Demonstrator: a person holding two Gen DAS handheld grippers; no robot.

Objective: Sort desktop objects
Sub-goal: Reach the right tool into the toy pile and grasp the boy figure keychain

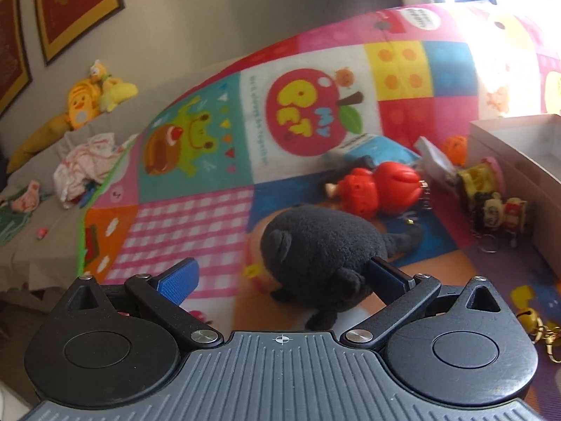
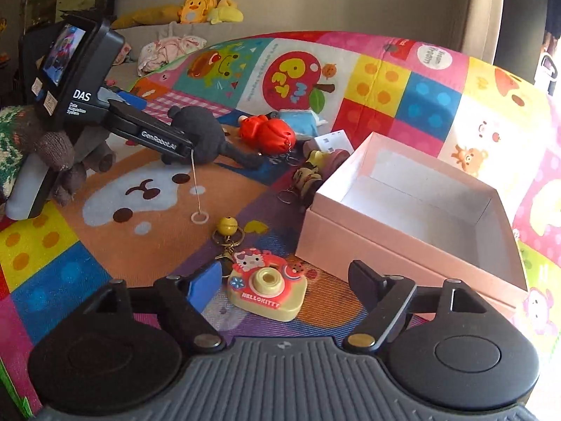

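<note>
Your left tool (image 2: pixel 182 147), lettered "DAS" and "GenRobot.AI", has its jaws spread around the black plush toy (image 1: pixel 322 256), which sits on the play mat (image 1: pixel 196 217) printed "MY PET". Your right tool (image 2: pixel 284 280) stands spread around the "HELLO KITTY" toy camera (image 2: pixel 268 286), beside the open pink box (image 2: pixel 413 231).

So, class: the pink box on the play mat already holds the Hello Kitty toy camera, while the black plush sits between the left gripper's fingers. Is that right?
Not quite. The pink box is empty; the Hello Kitty toy camera lies on the play mat beside it, between the right gripper's open fingers, as the right wrist view shows. The black plush does sit between the left gripper's fingers.
</note>
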